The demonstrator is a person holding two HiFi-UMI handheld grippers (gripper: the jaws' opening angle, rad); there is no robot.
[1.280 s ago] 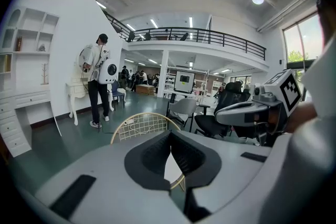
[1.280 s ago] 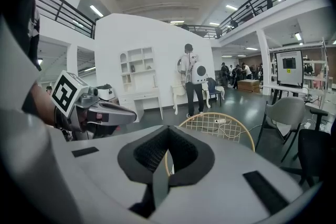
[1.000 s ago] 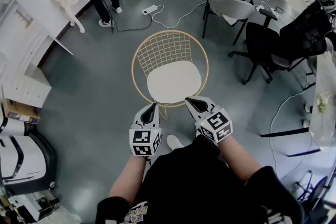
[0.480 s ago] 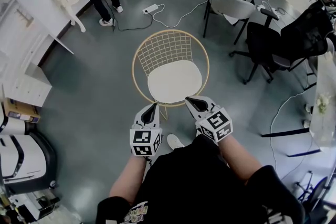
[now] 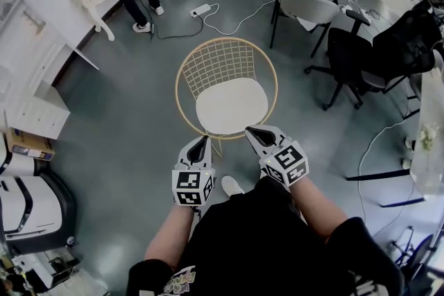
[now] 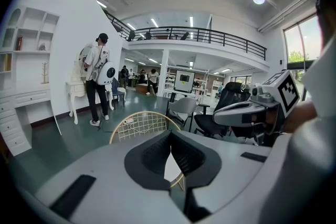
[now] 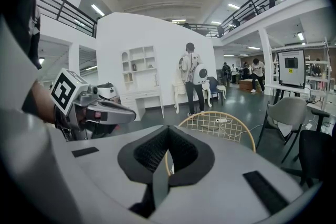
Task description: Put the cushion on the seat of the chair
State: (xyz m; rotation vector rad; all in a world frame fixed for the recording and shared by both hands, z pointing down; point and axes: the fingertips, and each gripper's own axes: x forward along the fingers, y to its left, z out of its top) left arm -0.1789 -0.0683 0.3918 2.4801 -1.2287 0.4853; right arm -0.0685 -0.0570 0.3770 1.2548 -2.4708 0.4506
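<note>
Cushion (image 5: 231,106) lies flat on the seat of the chair (image 5: 220,62), which is at 12 o'clock from the person. Left gripper (image 5: 202,140) sits at the chair's 7 o'clock and right gripper (image 5: 250,130) at 5 o'clock. Both have jaws together with nothing between them. Placement looks done. For a clean finish, check the cushion is centred and nudge it toward 12 o'clock only if it overhangs the front.

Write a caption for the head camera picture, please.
From above: the white cushion lies on the seat of the wire chair, with the left gripper and right gripper shut and empty beside it.
</note>
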